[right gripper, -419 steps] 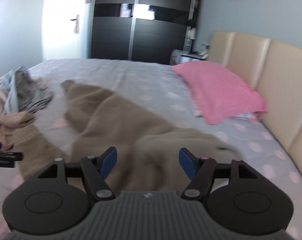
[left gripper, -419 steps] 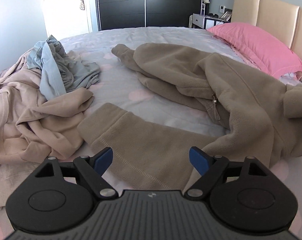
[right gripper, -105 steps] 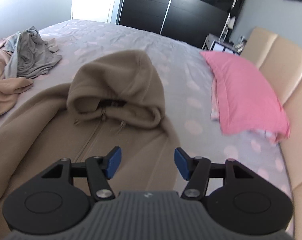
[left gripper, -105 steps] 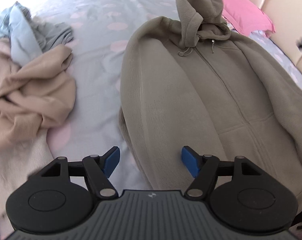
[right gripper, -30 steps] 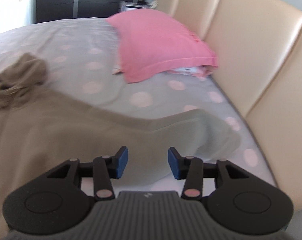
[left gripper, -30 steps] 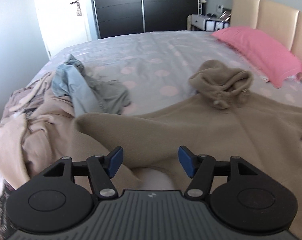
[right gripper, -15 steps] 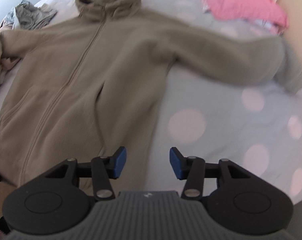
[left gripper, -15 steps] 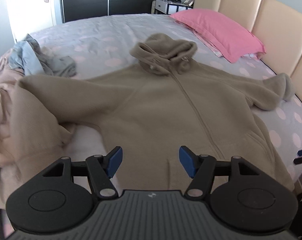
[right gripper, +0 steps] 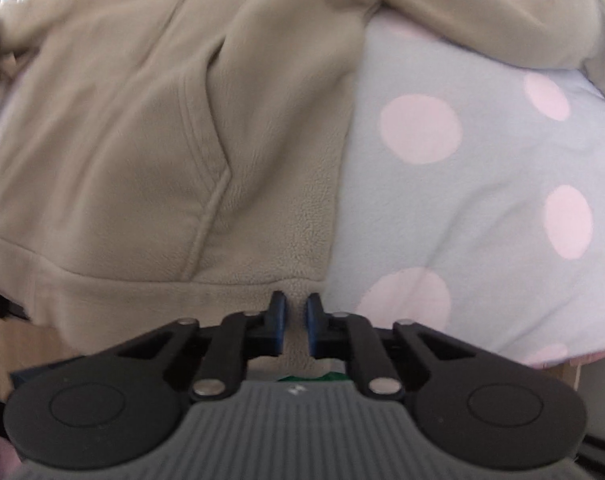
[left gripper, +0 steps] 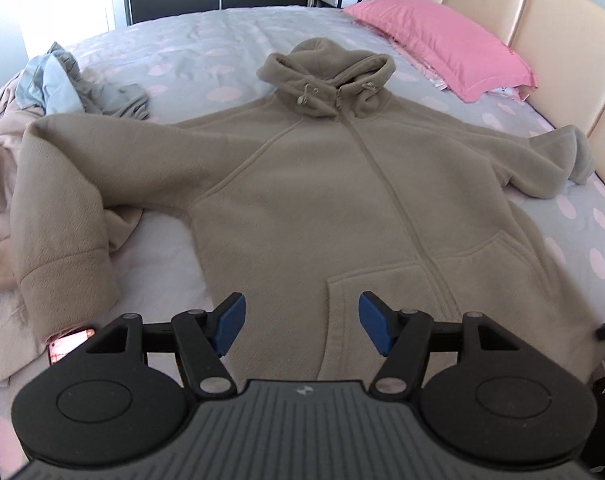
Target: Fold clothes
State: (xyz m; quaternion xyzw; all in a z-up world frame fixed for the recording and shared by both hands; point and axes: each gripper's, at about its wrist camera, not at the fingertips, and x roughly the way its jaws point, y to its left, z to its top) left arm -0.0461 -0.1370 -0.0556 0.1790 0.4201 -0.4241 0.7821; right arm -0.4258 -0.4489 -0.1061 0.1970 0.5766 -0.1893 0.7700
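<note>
- The right gripper (right gripper: 295, 322) sits at the near edge of the bed (right gripper: 482, 200), its blue pads drawn close together on the bottom right corner of the hoodie's hem (right gripper: 206, 292); a strip of fleece shows between them, so it looks clamped on that corner.
- The left gripper (left gripper: 300, 324) hovers above the near hem with its pads wide apart and nothing between them.
- The hoodie (left gripper: 342, 208) lies face up and spread flat on the bed, zip closed, both sleeves out to the sides, hood (left gripper: 328, 80) toward the far end.
- To fold well from here, the right corner wants a firm bite through both layers of the hem, and the left gripper likely needs a matching hold on the garment's other side so the cloth moves evenly without bunching.
- Half a second ago the right gripper was open and held higher over the hoodie; now it is down at the hem and closed.
- Beyond, a heap of other clothes (left gripper: 42, 92) lies at the left and a pink pillow (left gripper: 442, 48) at the headboard.
</note>
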